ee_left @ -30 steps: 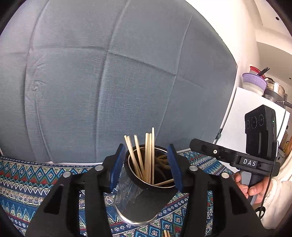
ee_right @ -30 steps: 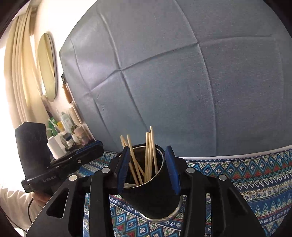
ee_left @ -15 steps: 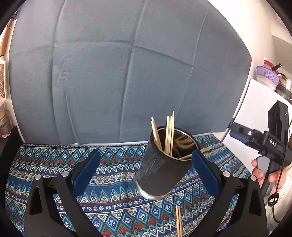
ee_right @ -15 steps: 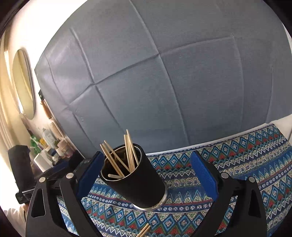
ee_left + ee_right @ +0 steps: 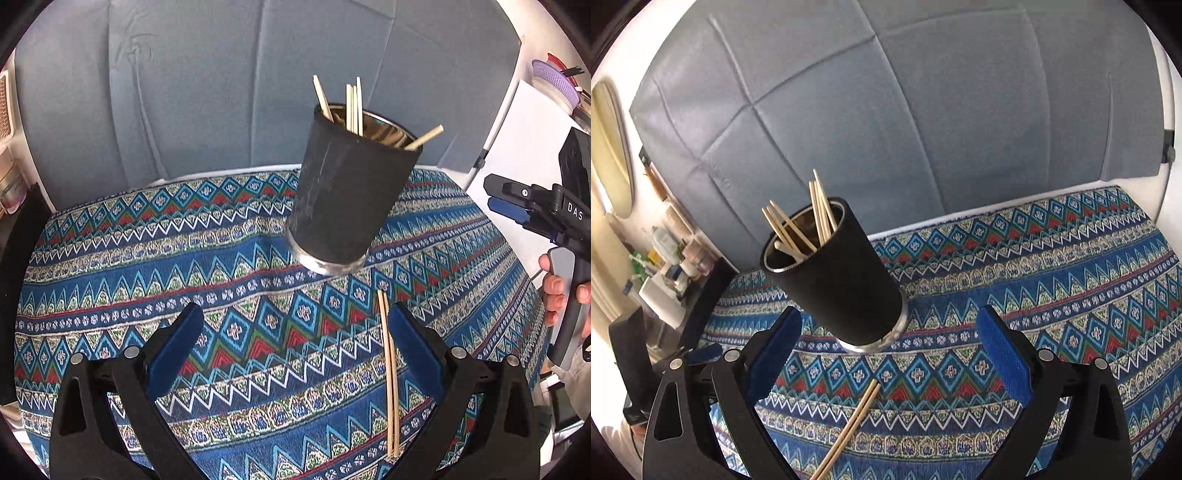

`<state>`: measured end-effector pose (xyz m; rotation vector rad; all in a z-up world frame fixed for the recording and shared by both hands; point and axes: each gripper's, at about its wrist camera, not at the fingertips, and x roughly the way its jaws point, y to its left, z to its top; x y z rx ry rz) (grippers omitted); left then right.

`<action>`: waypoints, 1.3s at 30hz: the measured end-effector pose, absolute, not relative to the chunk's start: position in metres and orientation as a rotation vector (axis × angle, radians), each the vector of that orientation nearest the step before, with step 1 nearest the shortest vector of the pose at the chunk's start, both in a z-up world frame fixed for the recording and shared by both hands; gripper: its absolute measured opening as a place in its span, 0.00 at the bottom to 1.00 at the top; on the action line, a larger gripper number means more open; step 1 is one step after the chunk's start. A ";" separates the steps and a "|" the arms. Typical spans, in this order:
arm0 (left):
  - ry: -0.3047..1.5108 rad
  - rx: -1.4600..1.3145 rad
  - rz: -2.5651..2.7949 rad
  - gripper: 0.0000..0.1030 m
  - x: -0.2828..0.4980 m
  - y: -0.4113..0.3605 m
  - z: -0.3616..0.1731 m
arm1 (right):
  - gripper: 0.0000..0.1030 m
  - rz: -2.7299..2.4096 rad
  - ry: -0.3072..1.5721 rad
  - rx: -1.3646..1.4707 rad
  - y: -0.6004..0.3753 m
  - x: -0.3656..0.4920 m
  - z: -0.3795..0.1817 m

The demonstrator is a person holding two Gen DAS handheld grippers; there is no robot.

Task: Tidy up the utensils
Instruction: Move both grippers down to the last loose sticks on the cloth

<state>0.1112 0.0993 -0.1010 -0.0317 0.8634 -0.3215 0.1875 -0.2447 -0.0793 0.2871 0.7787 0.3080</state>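
Left wrist view: the left gripper [image 5: 295, 350] is spread wide, holding nothing. The black cup [image 5: 347, 199] of chopsticks [image 5: 352, 107] stands on the patterned cloth [image 5: 147, 258] at 1 o'clock; a loose pair [image 5: 388, 373] lies at 4 o'clock, beside the right-side pad.

Right wrist view: the right gripper [image 5: 890, 354] is likewise spread and empty; the cup [image 5: 842, 280] stands at 11 o'clock, the loose pair at 6 o'clock.
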 end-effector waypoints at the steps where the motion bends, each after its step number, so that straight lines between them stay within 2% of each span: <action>1: 0.877 -0.038 -0.318 0.94 0.108 0.101 -0.105 | 0.89 0.306 0.796 0.284 -0.243 0.185 -0.085; 20: 1.039 -0.187 -0.179 0.94 0.055 0.148 -0.151 | 0.88 0.224 1.155 0.089 -0.176 0.144 -0.192; 39: 1.093 -0.269 -0.172 0.94 0.061 0.153 -0.159 | 0.92 0.072 1.197 0.041 -0.141 0.160 -0.211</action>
